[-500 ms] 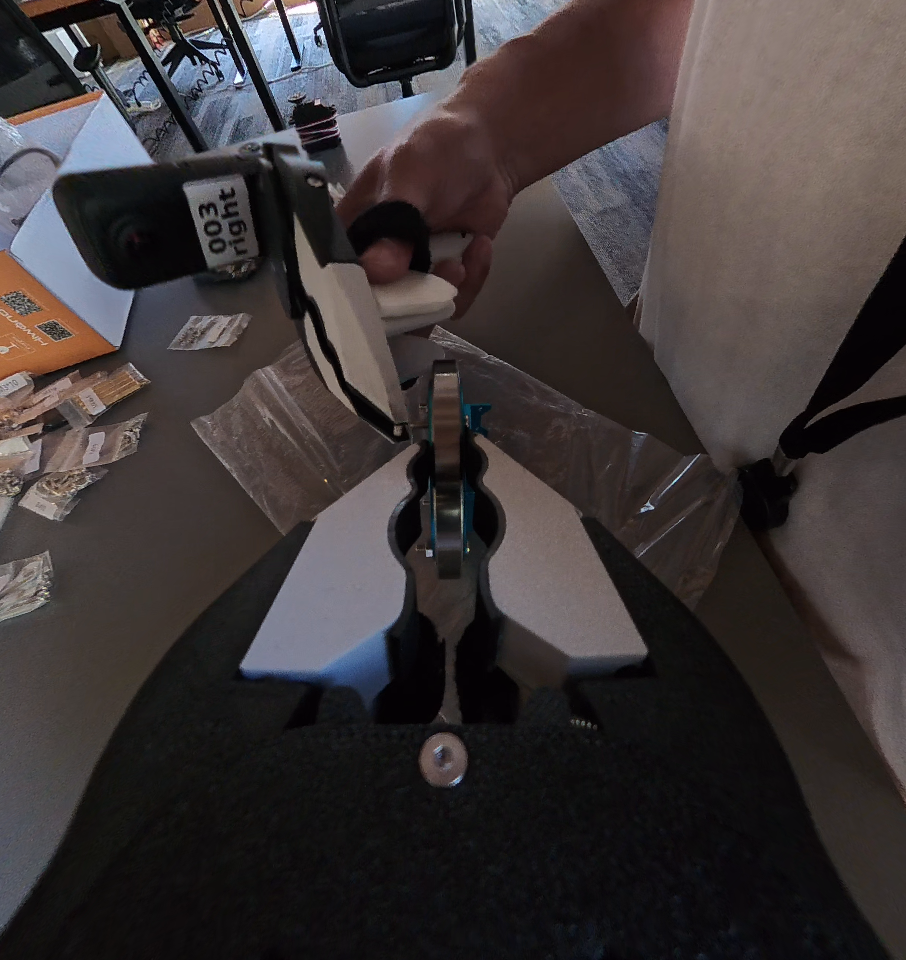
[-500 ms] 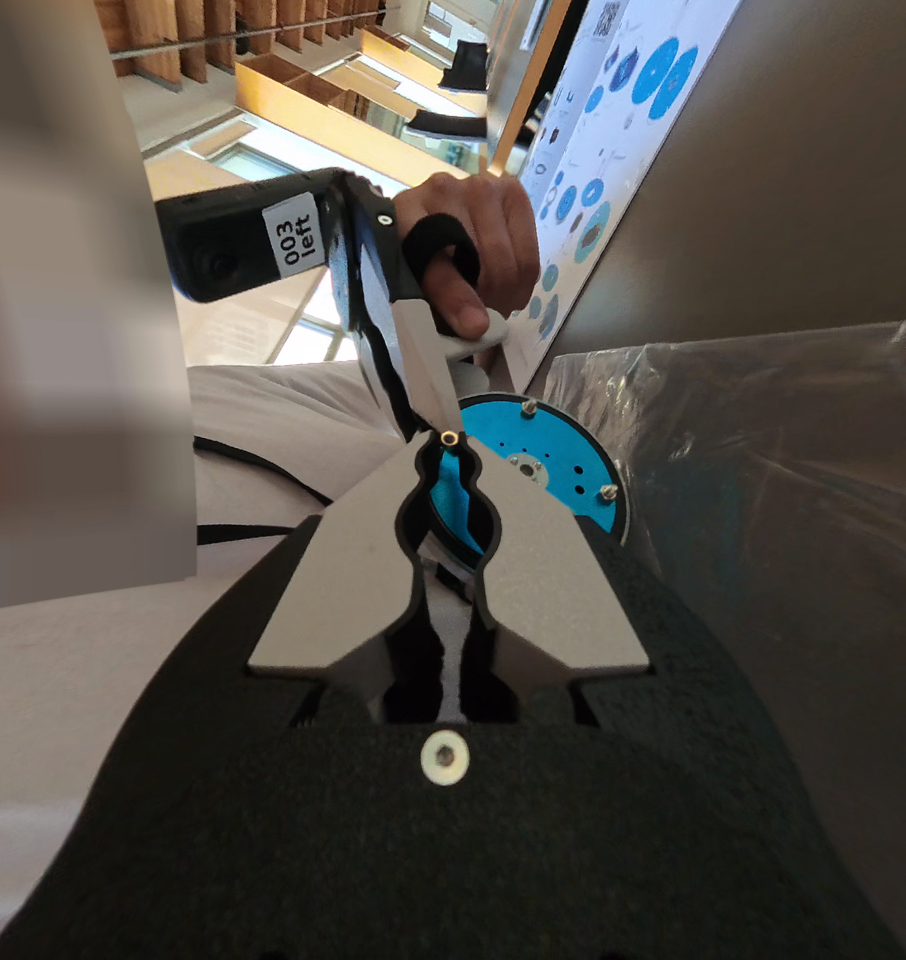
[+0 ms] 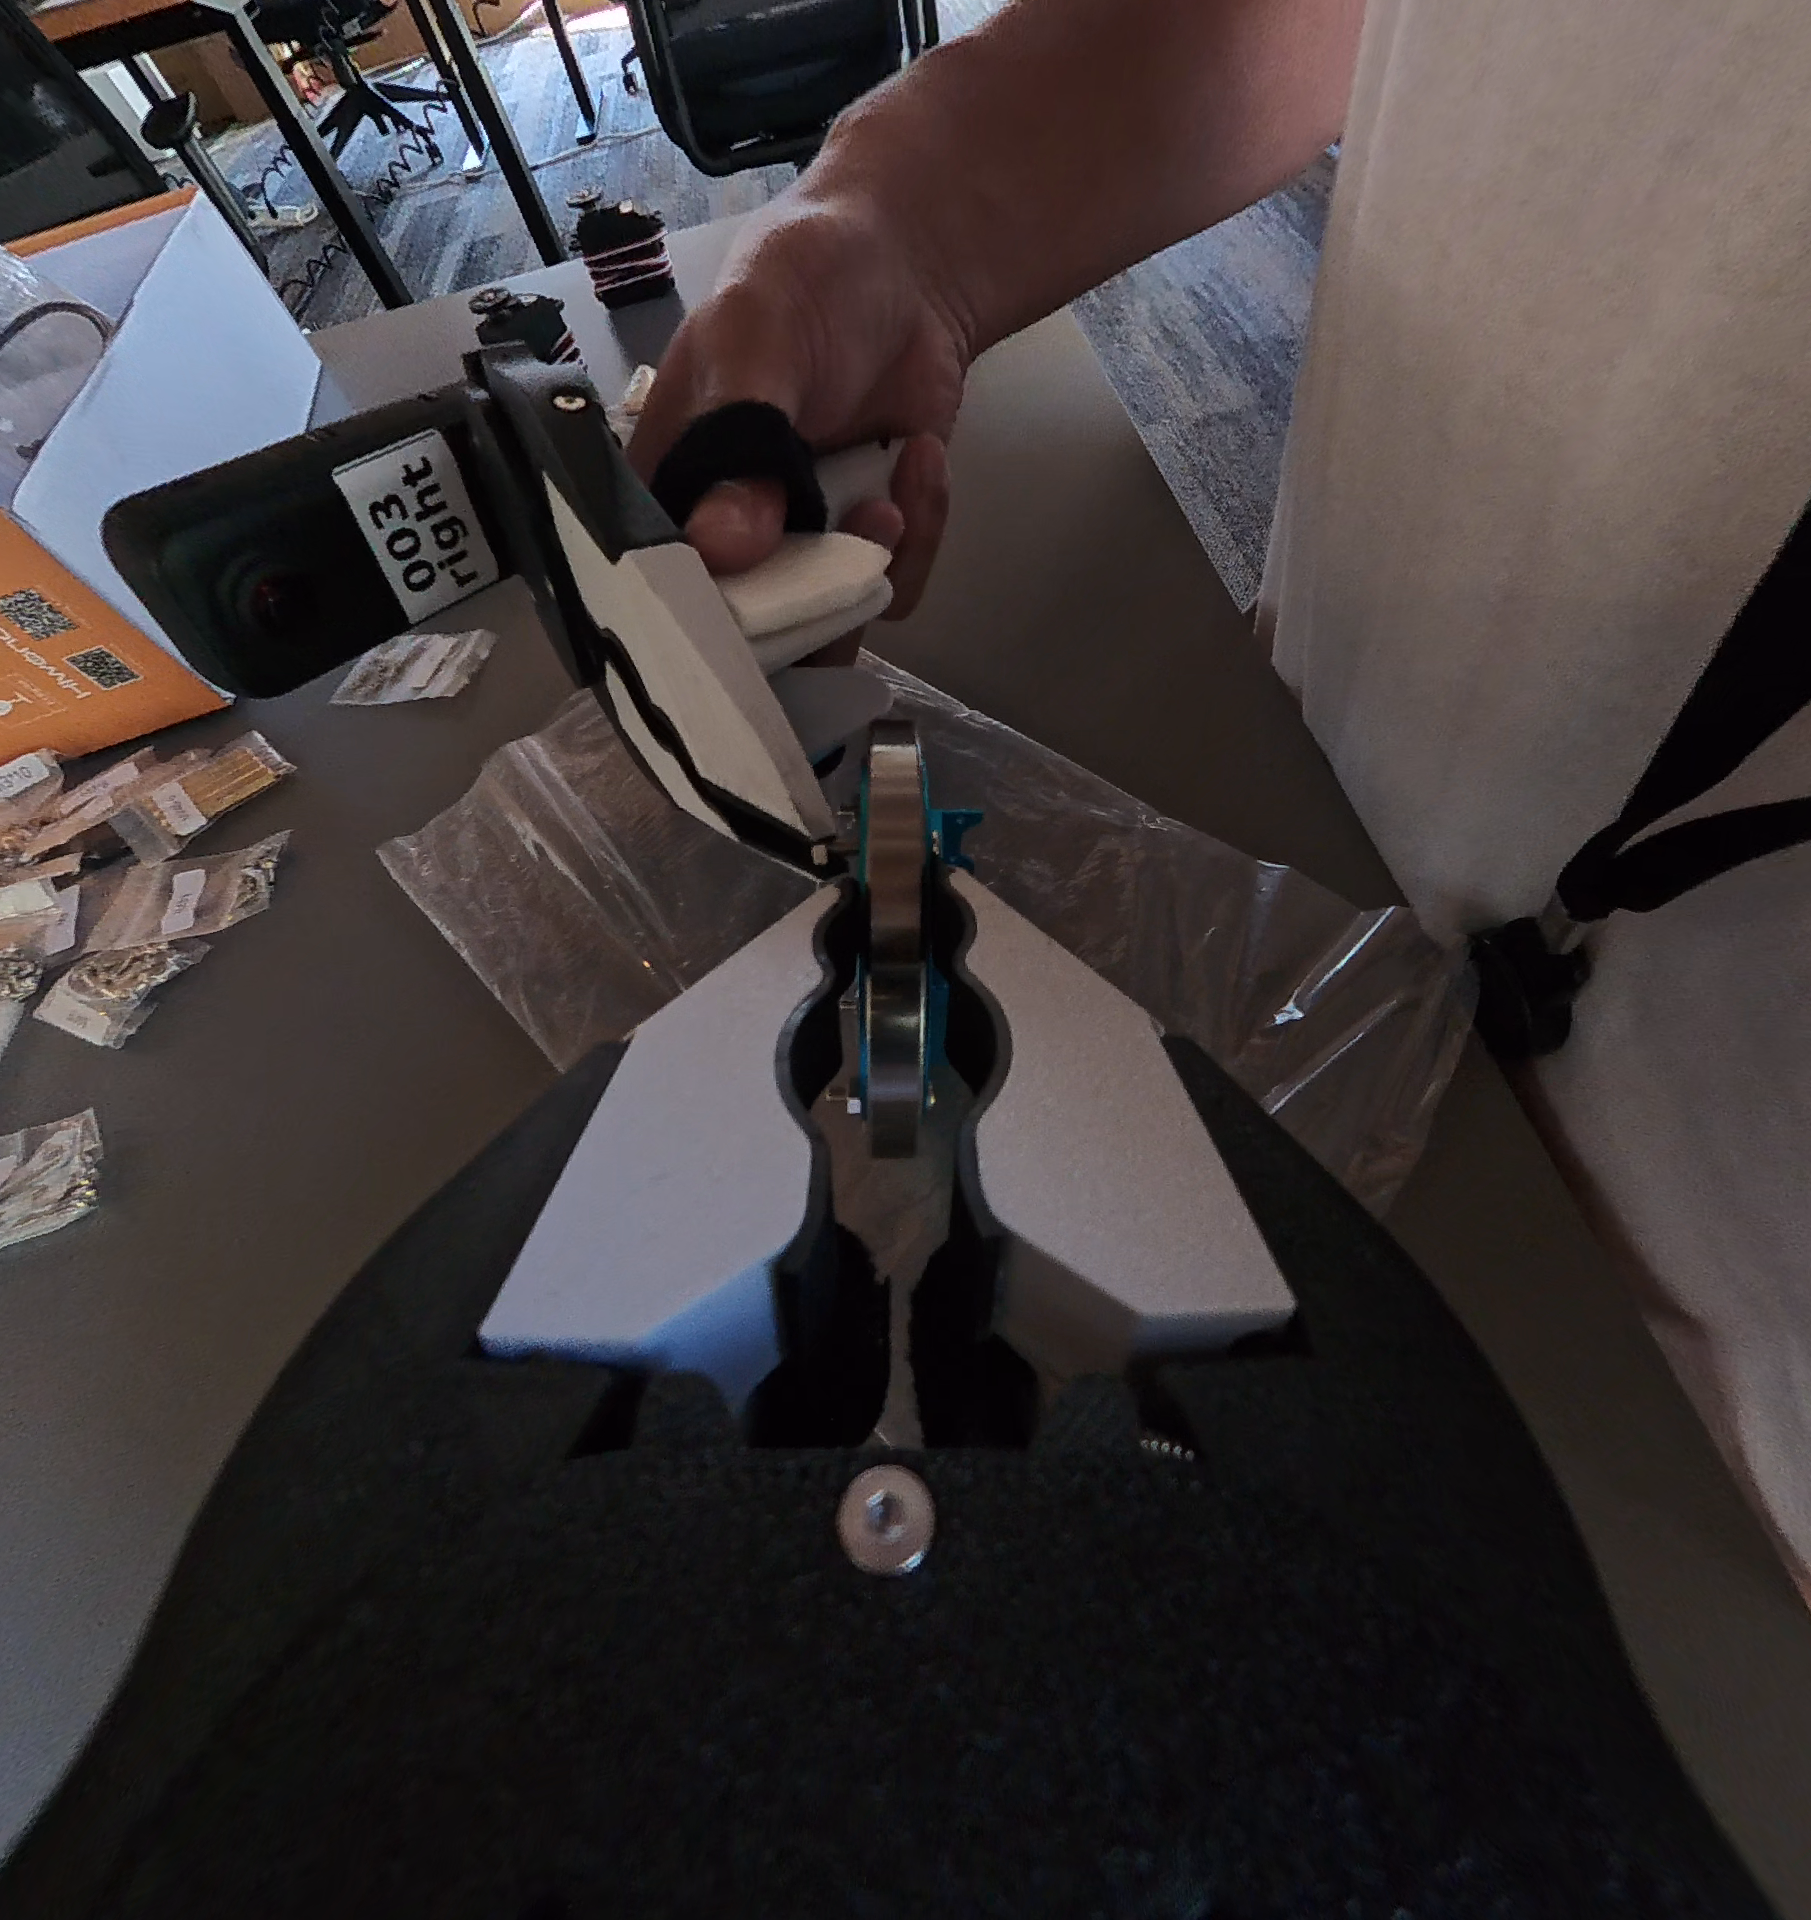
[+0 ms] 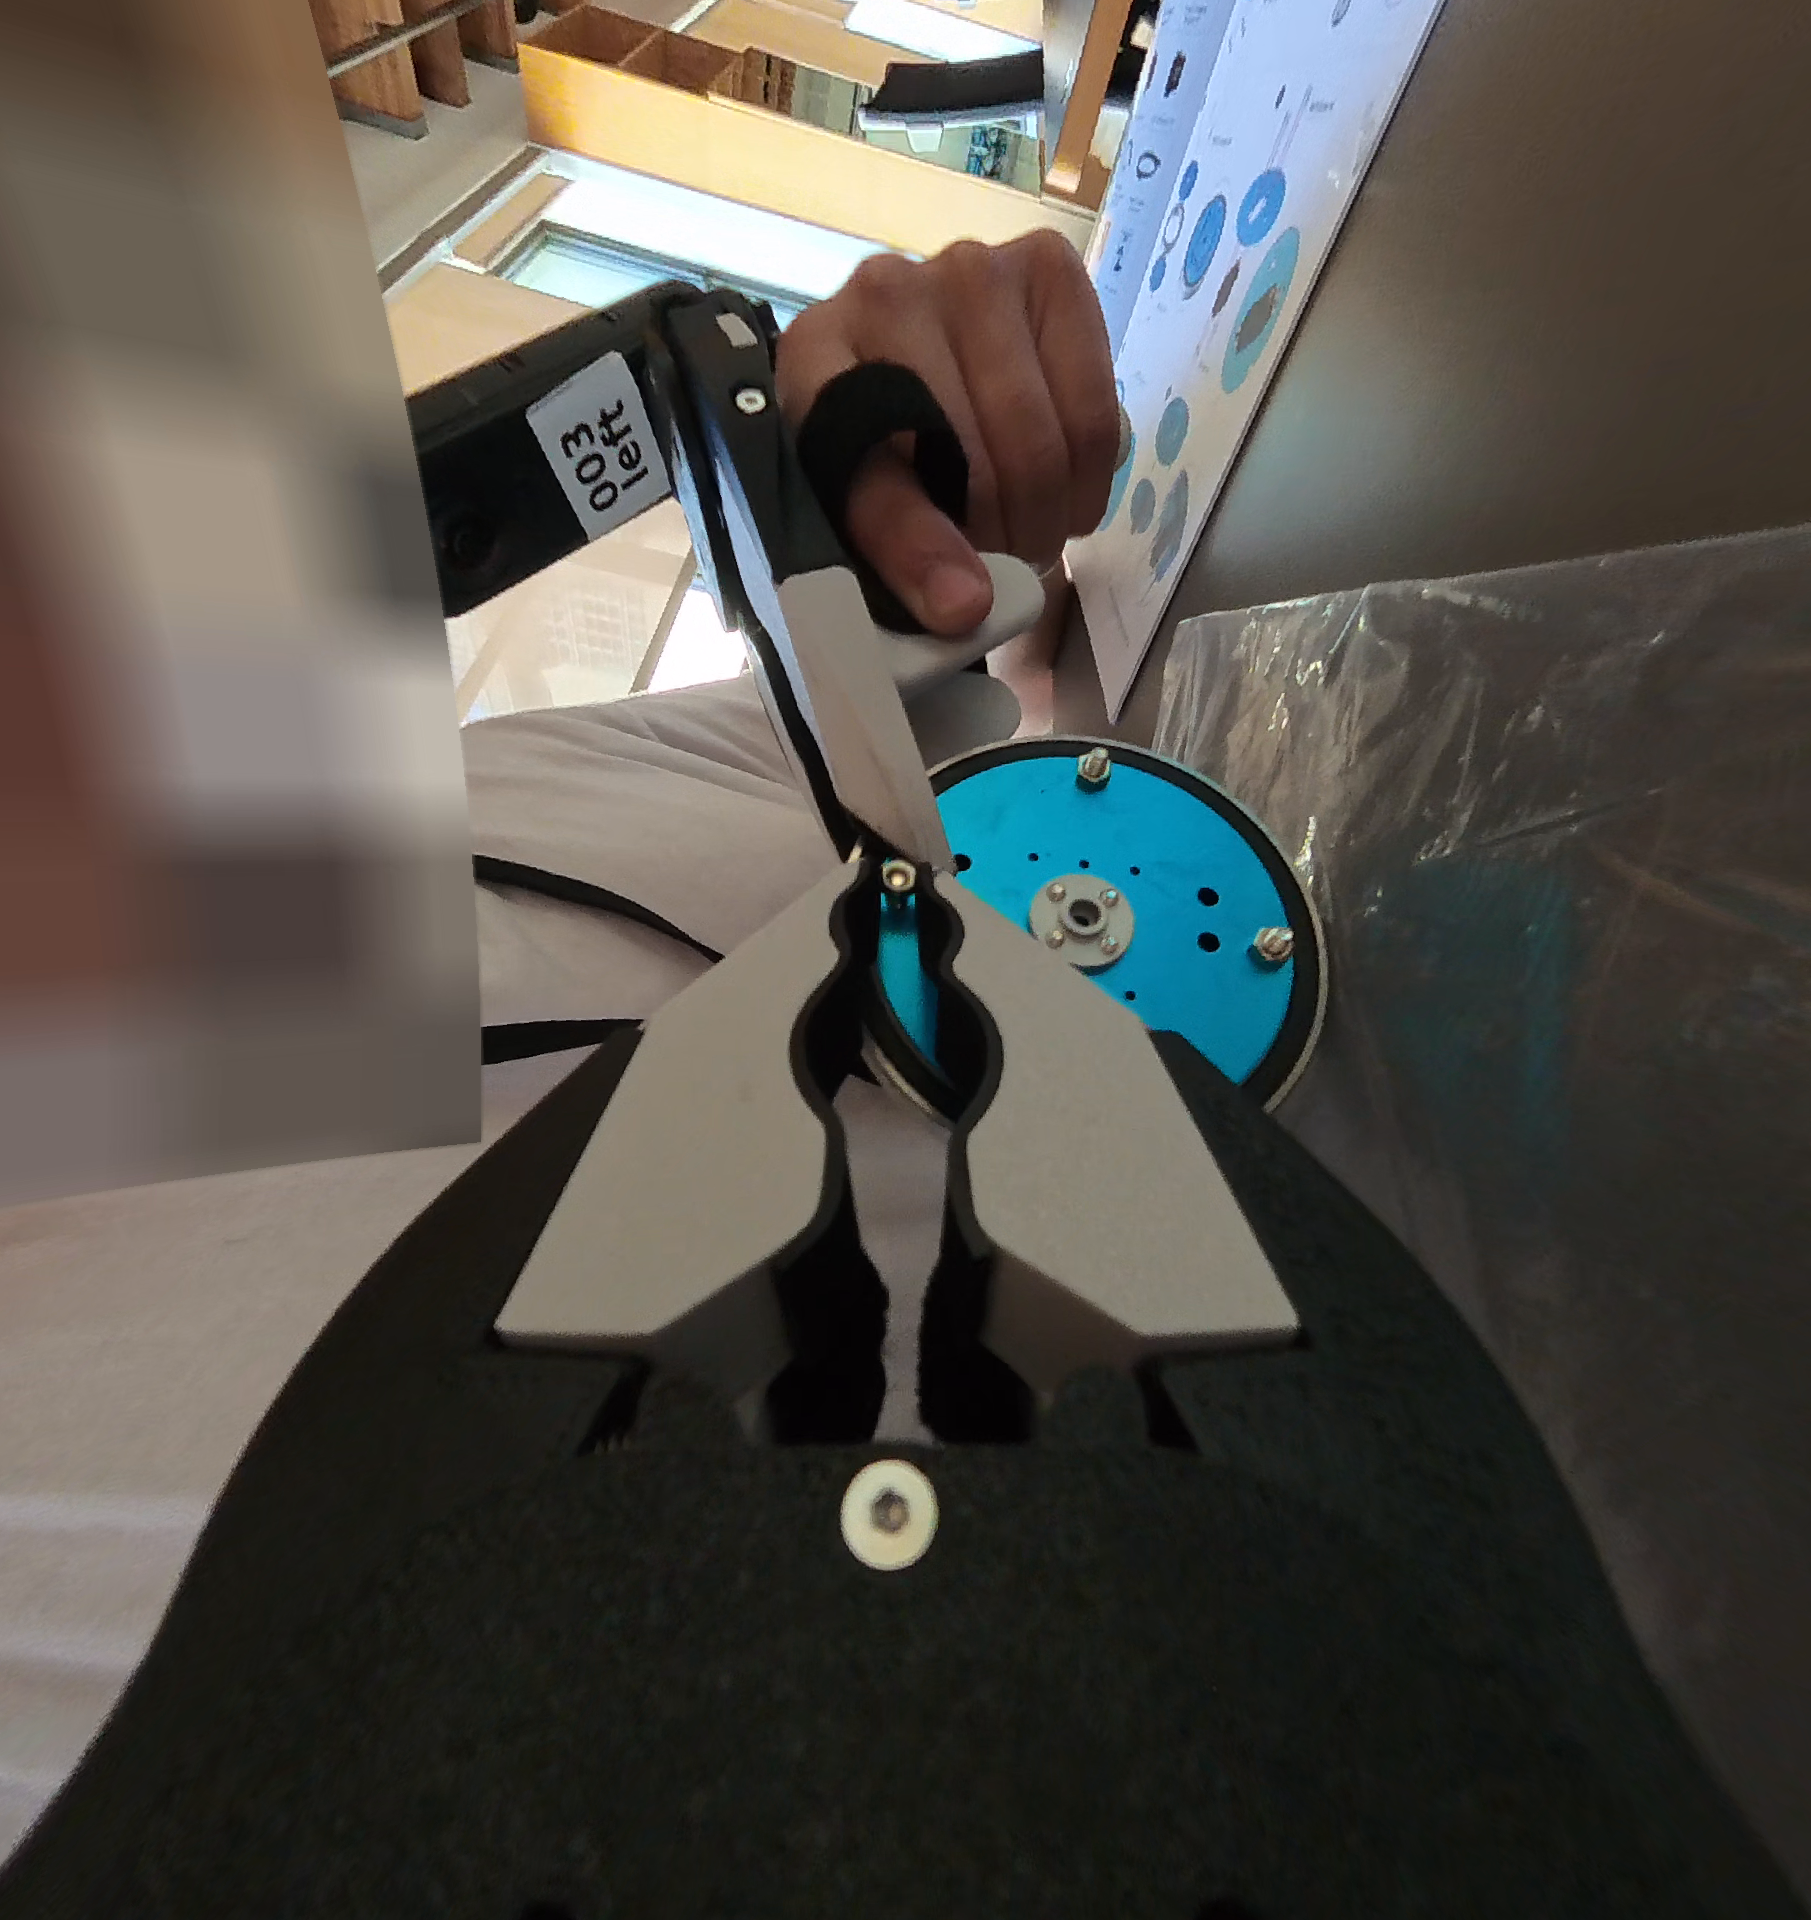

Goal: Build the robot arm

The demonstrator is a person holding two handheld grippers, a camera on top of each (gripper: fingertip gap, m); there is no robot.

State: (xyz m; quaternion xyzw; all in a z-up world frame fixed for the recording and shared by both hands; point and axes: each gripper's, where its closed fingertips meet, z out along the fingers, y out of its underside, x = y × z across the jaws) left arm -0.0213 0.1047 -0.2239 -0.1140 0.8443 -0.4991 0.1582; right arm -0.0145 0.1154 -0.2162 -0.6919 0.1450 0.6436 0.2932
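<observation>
A blue disc with a silver rim (image 3: 893, 935) stands edge-on between the fingers of my left gripper (image 3: 890, 883), which is shut on it above the grey table (image 3: 257, 1091). In the right wrist view the disc (image 4: 1171, 935) shows its blue face, with a central hub and small bolts. My right gripper (image 4: 899, 868) is shut on a small screw (image 4: 896, 876) at the disc's edge. The left gripper (image 4: 859, 727) comes down from above beside it. In the left wrist view the right gripper (image 3: 823, 842) touches the disc's left face.
A clear plastic bag (image 3: 589, 883) lies on the table under the disc. Several small bags of hardware (image 3: 101, 935) and an orange and white box (image 3: 49, 623) lie at the left. A person in white clothing (image 3: 1607, 520) stands at the right. A printed sheet (image 4: 1244, 260) lies farther off.
The right gripper has tilted and shifted slightly, and more of the disc's blue face now shows in its view. Both grips are unchanged.
</observation>
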